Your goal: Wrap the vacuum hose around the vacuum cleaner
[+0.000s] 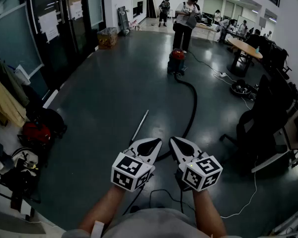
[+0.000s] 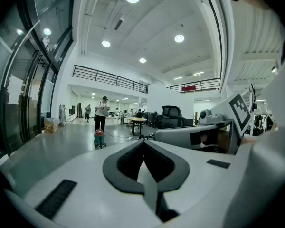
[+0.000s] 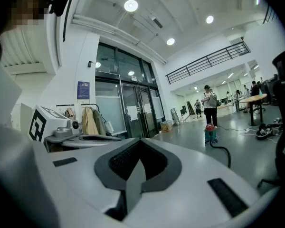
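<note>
A small red and teal vacuum cleaner [image 1: 177,62] stands far ahead on the dark floor. Its black hose [image 1: 194,105] curves back toward me and meets a silver wand [image 1: 139,126] lying on the floor. Both grippers are held side by side, level, well short of the machine. The left gripper [image 1: 155,142] is shut with nothing in it, and so is the right gripper [image 1: 173,141]. In the left gripper view the vacuum cleaner [image 2: 99,139] is tiny beyond the shut left gripper [image 2: 143,143]. The right gripper view shows the vacuum cleaner [image 3: 210,133] and hose [image 3: 224,152] past the shut right gripper [image 3: 140,142].
A person [image 1: 185,20] stands just behind the vacuum. Coats [image 1: 4,95] and bags [image 1: 36,133] line the left wall. A black office chair [image 1: 263,125] stands at the right, a round table [image 1: 246,47] beyond it. Cables [image 1: 216,73] run across the floor. A box [image 1: 107,37] sits by the doors.
</note>
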Motion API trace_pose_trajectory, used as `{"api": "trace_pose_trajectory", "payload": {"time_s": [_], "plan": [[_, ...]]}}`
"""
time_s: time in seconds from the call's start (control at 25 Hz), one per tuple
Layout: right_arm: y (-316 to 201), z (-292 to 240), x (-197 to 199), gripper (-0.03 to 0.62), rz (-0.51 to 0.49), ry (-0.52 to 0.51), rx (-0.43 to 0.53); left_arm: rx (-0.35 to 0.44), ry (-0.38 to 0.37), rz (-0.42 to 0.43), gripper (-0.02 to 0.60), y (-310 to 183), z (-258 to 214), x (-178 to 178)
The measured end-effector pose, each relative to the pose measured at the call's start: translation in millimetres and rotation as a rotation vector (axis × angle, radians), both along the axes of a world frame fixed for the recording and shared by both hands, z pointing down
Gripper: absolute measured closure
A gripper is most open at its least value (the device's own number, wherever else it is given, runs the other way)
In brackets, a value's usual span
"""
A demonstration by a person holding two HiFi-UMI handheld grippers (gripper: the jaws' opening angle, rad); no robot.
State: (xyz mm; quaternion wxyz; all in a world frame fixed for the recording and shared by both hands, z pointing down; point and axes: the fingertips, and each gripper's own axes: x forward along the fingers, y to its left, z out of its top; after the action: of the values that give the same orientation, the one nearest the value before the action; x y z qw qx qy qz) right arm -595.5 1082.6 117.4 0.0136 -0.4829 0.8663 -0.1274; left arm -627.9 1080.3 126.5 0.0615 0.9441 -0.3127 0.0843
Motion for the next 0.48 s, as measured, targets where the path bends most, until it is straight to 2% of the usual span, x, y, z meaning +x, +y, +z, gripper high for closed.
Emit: {"api": "trace_pose_trajectory", "payload": {"time_s": [0.48], "plan": [[2.5,6.4,4.2,0.588,-0.005,0.017,-0.019,-0.01,-0.008,0.001,0.574,3.6,6.0,5.1]]}}
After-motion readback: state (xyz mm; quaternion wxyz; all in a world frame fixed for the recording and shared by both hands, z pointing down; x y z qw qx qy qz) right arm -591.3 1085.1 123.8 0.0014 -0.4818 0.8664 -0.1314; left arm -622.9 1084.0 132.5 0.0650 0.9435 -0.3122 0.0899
